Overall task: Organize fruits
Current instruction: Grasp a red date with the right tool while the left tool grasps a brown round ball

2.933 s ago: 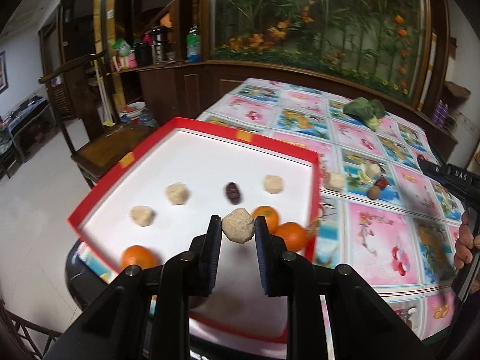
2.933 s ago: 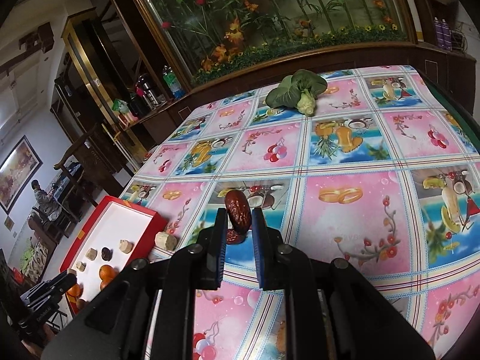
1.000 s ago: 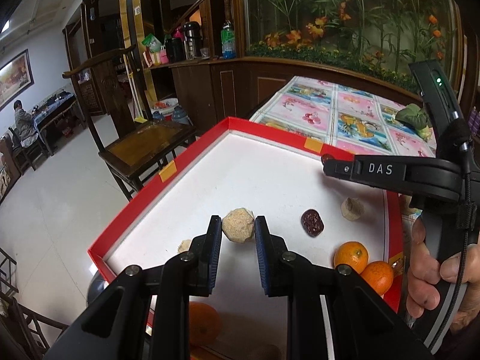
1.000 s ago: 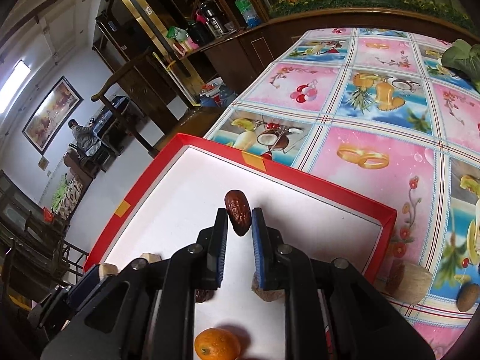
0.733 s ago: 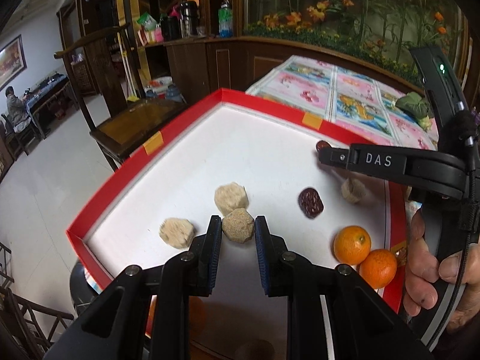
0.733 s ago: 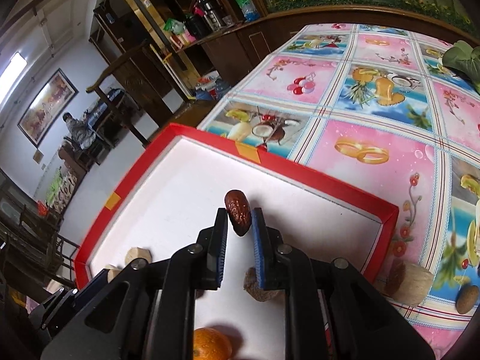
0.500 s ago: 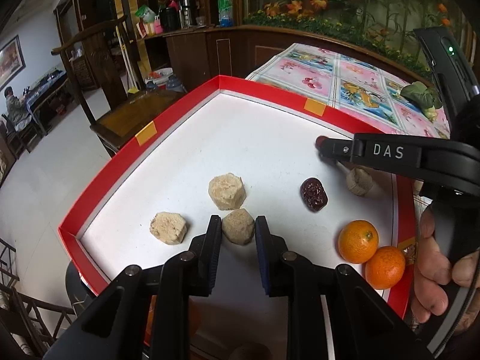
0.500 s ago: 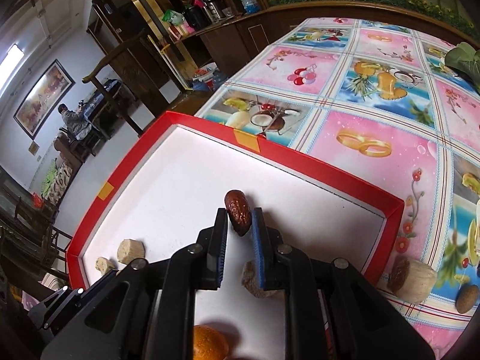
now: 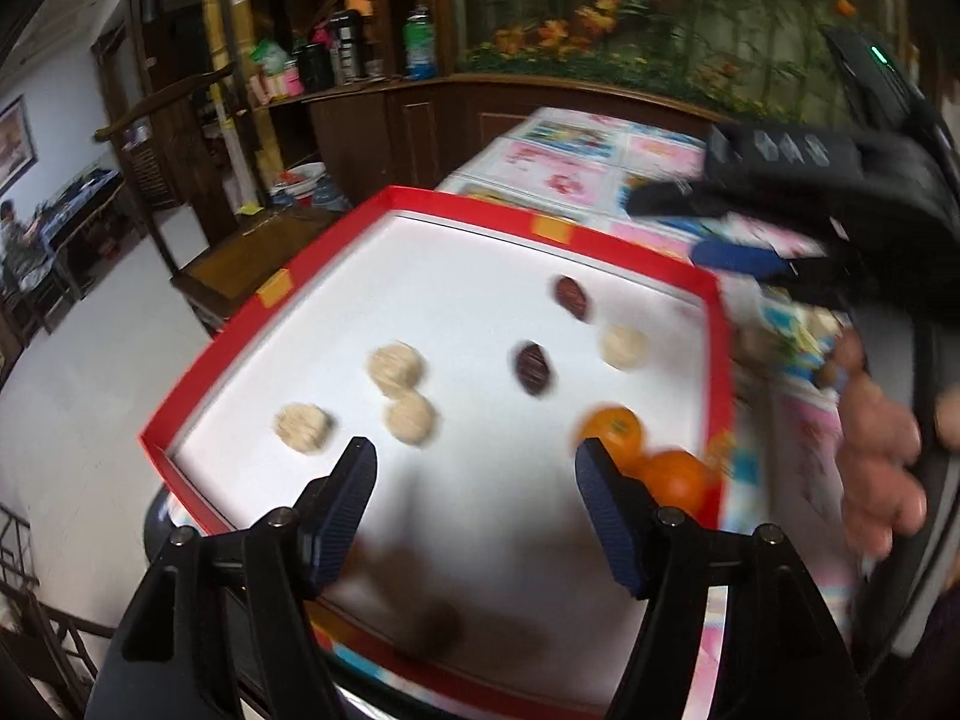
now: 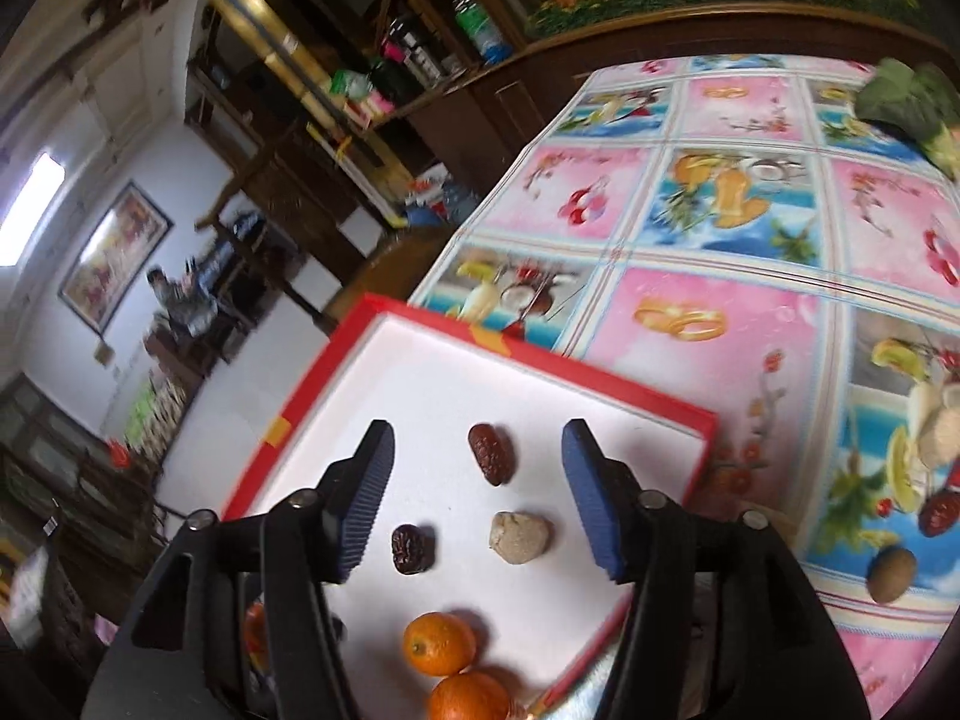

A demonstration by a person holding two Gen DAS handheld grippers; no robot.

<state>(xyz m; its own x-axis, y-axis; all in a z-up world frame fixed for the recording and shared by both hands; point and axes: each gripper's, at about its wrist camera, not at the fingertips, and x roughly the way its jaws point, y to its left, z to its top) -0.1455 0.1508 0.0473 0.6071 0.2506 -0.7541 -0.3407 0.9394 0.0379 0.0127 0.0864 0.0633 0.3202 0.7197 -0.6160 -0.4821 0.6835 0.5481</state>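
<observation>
Fruits now lie loose on the white floor of the red-rimmed tray point(image 9: 207, 354), and both claws have just let go. The left gripper point(image 9: 474, 495) has just been opening: half a second ago its pads pinched a pale, rough lump, and now the jaws stand wide apart with nothing between them, while that pale lump point(image 9: 411, 418) sits on the tray just ahead, touching a second pale piece point(image 9: 396, 365) and near a third point(image 9: 303, 427). The right gripper point(image 10: 477, 495) has likewise just been opening; the red date point(image 10: 492, 454) it carried lies free on the tray between its spread fingers, touched by neither pad. Close by lie a darker date point(image 10: 411, 549), another pale piece point(image 10: 519, 537) and two oranges point(image 10: 440, 643) pressed together at the tray's near edge. The left view is smeared, so finer detail there cannot be told. Both deliveries look complete, with like pieces roughly grouped. More pieces lie out on the patterned tablecloth point(image 10: 750, 228), among them a date point(image 10: 939, 513) and a brownish round fruit point(image 10: 892, 573), so the sorting seems unfinished, and the freed claws would likely fetch those next.
</observation>
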